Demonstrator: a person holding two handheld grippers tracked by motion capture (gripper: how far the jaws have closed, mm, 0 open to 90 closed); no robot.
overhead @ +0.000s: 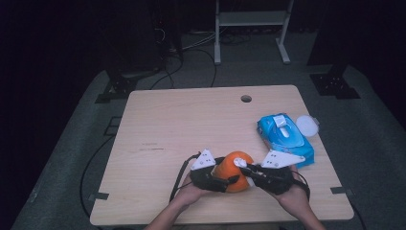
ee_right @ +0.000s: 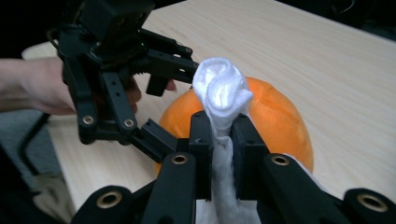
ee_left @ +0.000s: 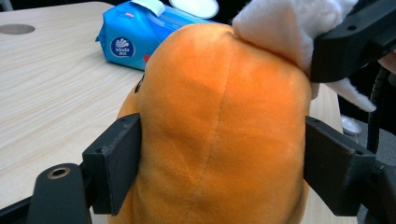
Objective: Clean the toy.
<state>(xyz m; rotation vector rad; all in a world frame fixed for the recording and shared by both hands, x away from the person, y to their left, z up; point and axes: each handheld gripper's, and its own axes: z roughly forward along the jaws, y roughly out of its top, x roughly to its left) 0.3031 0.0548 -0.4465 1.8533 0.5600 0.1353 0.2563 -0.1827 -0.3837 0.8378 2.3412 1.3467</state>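
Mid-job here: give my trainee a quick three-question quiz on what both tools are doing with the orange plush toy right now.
1. True or false: the right tool is shut on a white wipe.
2. What does the left tool have between its jaws?
3. The blue wipes pack lies: A) on the orange plush toy, B) on the table beyond the toy, C) on the floor.

Key: 1 true; 2 the orange plush toy; 3 B.

i see an orange plush toy (ee_left: 219, 130), a white cloth (ee_right: 222, 93), a blue wipes pack (overhead: 286, 140), black grippers.
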